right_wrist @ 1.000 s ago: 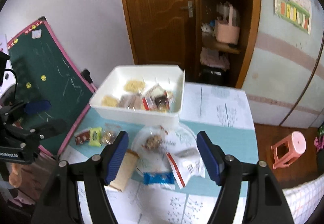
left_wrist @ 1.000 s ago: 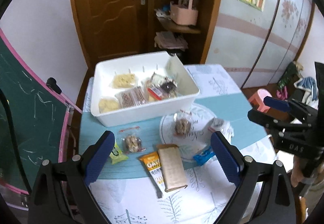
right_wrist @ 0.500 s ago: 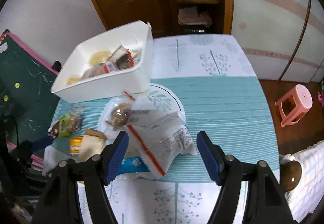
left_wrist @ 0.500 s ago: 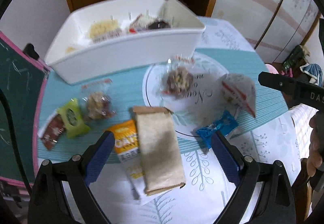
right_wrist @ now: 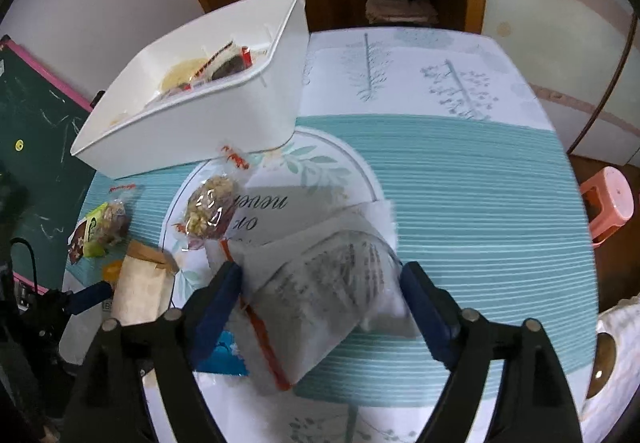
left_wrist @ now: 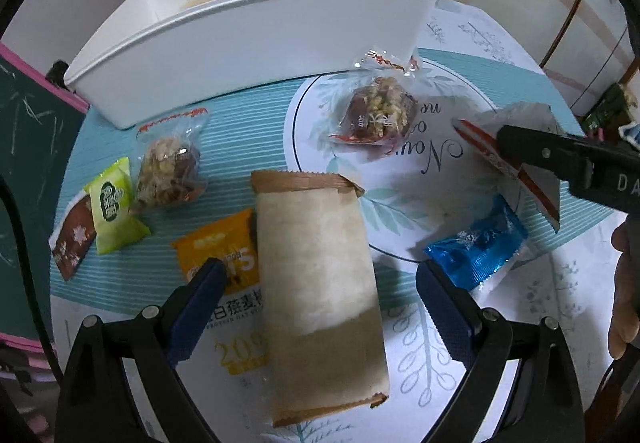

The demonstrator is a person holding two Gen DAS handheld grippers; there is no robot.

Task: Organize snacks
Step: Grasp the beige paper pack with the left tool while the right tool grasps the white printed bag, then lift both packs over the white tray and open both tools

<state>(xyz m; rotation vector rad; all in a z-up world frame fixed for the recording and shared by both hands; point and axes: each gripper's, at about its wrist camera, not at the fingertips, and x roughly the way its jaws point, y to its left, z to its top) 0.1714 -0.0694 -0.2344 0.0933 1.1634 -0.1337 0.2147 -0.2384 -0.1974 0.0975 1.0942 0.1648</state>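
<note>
- Snack-sorting, pick-up stage: both grippers poised over loose packets, nothing clamped yet, to judge by the gaps beside each packet.
- Left gripper (left_wrist: 320,307), lower centre of left wrist view: blue-padded fingers spread wide, straddling long tan paper-wrapped bar (left_wrist: 320,295) without touching it. Bar laid lengthwise over orange oat packet (left_wrist: 224,255), which pokes out at bar's left side.
- Right gripper (right_wrist: 320,295), lower centre of right wrist view: fingers apart on either side of translucent white pouch with red stripe (right_wrist: 320,295); left pad looks close to pouch edge, contact not certain.
- White rectangular plastic bin (left_wrist: 248,43), upper half of left wrist view, resting on teal striped tablecloth (right_wrist: 460,183); several snacks already inside, seen at upper left of right wrist view.
- Remaining loose items: clear-wrapped nut cluster (left_wrist: 376,111) at centre right, just below bin wall; second clear-wrapped nut cluster (left_wrist: 168,171) at centre left; lime-green sachet (left_wrist: 112,207) and brown sachet (left_wrist: 74,239) at left edge, touching each other; blue foil sweet (left_wrist: 480,247) at lower right, just beside left gripper's right finger.
- Judged progress: partway, many packets outside bin.
- Next move calls for: closing gently on bar across its narrow width, lifting clear of orange packet beneath; likewise a soft squeeze on pouch, contents probably crushable; then carrying over bin's near wall.
</note>
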